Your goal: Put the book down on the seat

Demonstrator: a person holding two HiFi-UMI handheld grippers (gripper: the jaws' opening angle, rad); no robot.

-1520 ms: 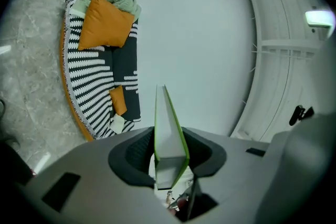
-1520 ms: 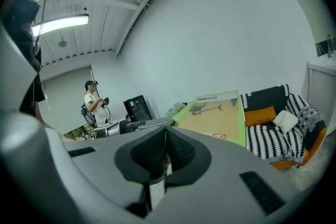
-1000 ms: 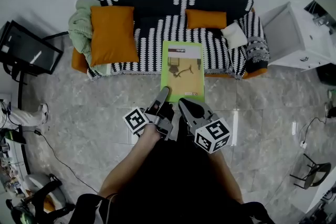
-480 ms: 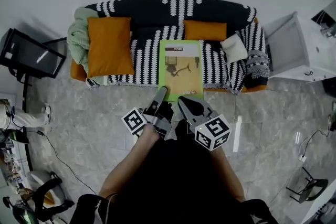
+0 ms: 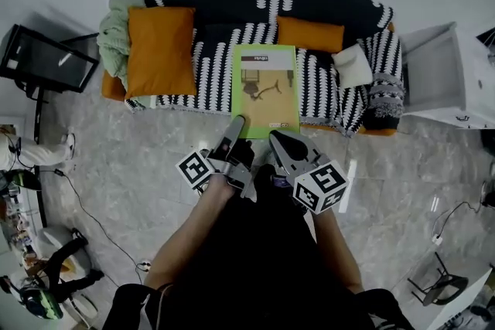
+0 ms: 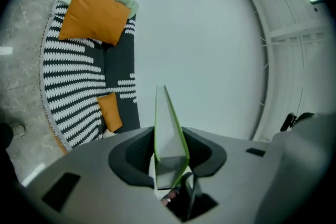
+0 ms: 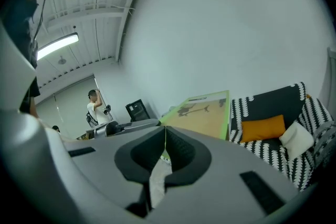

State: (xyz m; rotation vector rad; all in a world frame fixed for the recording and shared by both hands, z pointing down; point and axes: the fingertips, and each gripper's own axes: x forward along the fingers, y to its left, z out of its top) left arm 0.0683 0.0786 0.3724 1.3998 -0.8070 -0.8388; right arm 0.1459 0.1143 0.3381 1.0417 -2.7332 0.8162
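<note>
Book, green-bordered, tan cover, level over sofa, near edge tight in jaws of left gripper and right gripper.

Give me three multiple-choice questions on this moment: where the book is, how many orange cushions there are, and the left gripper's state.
1. Where is the book? A on the floor; B held over the sofa; C on the white cabinet.
2. How many orange cushions? A one; B two; C four.
3. The left gripper is: A open, empty; B shut on a cushion; C shut on the book.
Answers: B, it hangs above the striped seat; B, one large, one small; C, its jaws clamp the book's edge.
</note>
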